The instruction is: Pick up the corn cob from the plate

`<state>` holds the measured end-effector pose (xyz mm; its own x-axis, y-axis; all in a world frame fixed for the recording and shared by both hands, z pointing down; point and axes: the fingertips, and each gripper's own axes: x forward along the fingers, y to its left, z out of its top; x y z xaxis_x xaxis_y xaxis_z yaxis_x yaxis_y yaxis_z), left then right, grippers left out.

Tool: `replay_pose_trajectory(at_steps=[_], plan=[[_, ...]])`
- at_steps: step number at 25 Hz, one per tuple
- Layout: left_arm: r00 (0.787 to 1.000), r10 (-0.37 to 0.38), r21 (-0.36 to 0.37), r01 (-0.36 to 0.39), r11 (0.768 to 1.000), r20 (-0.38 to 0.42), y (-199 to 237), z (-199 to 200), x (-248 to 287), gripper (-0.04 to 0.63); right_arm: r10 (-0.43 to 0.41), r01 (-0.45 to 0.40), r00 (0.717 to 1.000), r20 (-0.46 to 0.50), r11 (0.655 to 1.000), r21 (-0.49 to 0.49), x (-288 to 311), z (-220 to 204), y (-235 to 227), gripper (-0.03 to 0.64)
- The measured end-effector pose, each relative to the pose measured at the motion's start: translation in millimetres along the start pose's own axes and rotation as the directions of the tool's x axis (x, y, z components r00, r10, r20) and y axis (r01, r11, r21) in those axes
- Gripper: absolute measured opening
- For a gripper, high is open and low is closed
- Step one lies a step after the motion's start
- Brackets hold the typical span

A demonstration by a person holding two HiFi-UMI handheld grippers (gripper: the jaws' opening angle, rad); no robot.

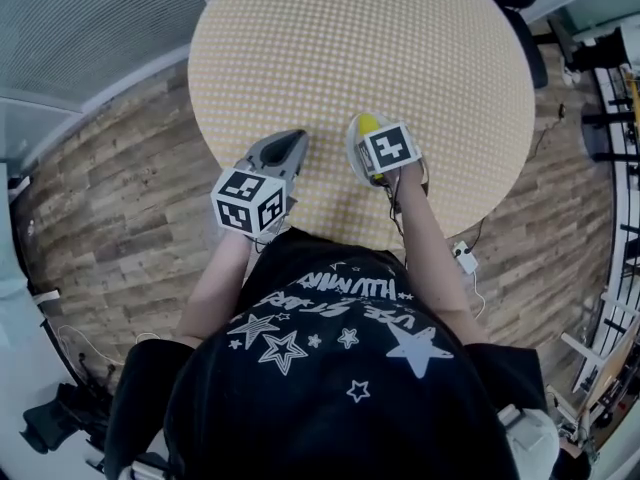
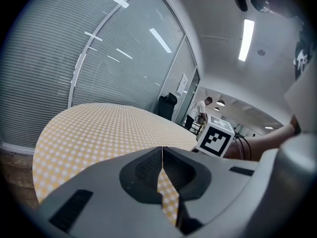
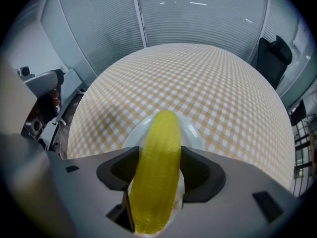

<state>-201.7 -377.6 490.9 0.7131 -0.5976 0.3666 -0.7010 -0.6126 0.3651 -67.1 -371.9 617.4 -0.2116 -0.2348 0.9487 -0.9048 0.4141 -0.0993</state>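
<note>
Our right gripper (image 3: 158,152) pinches the corn cob (image 3: 157,177), jaws touching both its flanks. We see it glossy, bright yellow, lying lengthwise at lower centre on a white plate (image 3: 193,133). Our left gripper (image 2: 162,150) is pressed together, empty. Beyond spreads the yellow-checked round table (image 3: 198,73).

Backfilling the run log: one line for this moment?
right gripper: jaws against both sides of corn cob | corn cob: on plate | left gripper: jaws together, empty
</note>
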Motion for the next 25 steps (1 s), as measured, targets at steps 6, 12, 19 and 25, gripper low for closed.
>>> replay_pose_trajectory(at_steps=[6, 12, 19, 25], plan=[[1.000, 0.002, 0.017, -0.001, 1.000, -0.003, -12.9, -3.0, -3.4, 0.011, -0.026, 0.030, 0.997, 0.079, 0.998, -0.060, -9.4, -3.2, 1.5, 0.267], [0.999, 0.043, 0.038, -0.044, 0.998, 0.020, -36.4, 1.3, -7.6, 0.011, 0.071, -0.073, 0.980, 0.187, 0.997, 0.000, -36.2, -10.7, -6.8, 0.267], [0.991, 0.120, 0.022, -0.121, 0.992, 0.054, -63.0, -2.5, -14.2, 0.011, 0.205, -0.218, 0.910, 0.360, 0.976, -0.006, -84.4, -2.3, -14.0, 0.267], [0.983, 0.171, 0.030, -0.173, 0.984, 0.068, -97.4, -7.5, -19.3, 0.011, 0.332, -0.344, 0.807, 0.488, 0.936, -0.067, -134.2, -7.7, -11.2, 0.267]])
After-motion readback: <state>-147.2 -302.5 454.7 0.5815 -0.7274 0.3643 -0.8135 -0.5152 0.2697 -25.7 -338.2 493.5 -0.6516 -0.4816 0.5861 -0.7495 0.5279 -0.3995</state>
